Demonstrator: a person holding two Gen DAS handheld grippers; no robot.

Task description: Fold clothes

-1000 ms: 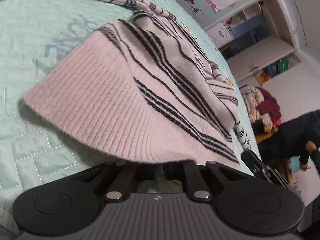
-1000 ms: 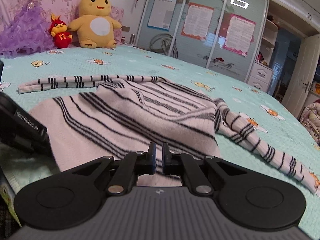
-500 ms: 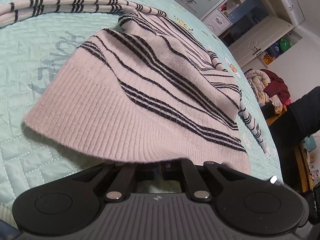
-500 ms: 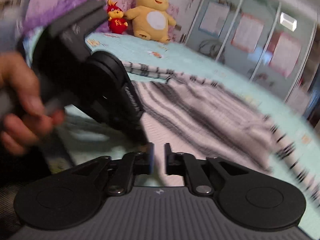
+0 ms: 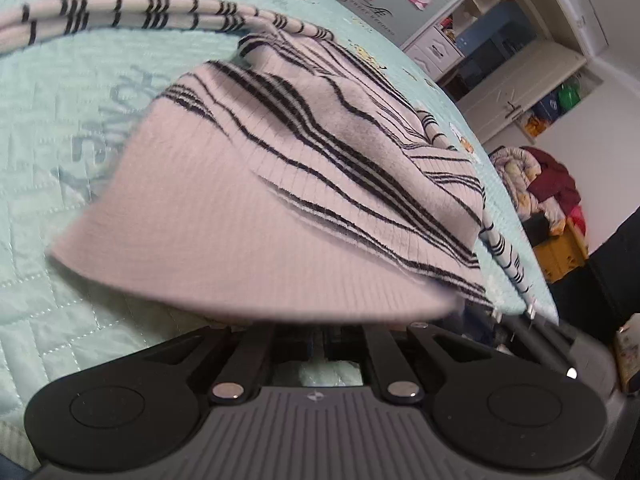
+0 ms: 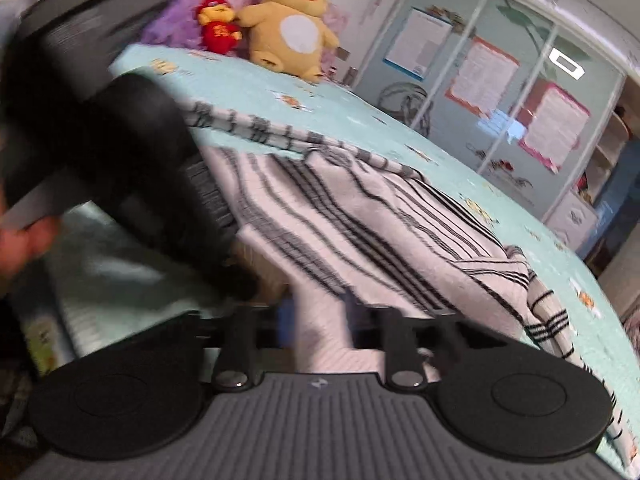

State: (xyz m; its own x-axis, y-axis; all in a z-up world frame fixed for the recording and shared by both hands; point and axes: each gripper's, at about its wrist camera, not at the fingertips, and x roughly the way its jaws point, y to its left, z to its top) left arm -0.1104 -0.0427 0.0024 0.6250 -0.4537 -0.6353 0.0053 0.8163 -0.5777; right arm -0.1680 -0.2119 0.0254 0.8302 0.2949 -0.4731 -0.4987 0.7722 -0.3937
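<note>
A pale sweater [image 5: 304,184] with black stripes lies on a mint quilted bedspread [image 5: 60,320], one sleeve [image 5: 132,16] stretched along the far side. The left gripper [image 5: 316,340] is clamped on the ribbed hem, lifting it off the bed. In the right wrist view, the left gripper's body looms dark and blurred at the left, a hand [image 6: 24,240] behind it. The right gripper [image 6: 320,320] has just snapped closed; a fold of the ribbed hem sits pinched between its fingers. Far off, a yellow plush toy [image 6: 292,24] and a red one [image 6: 218,28] sit against the wall.
</note>
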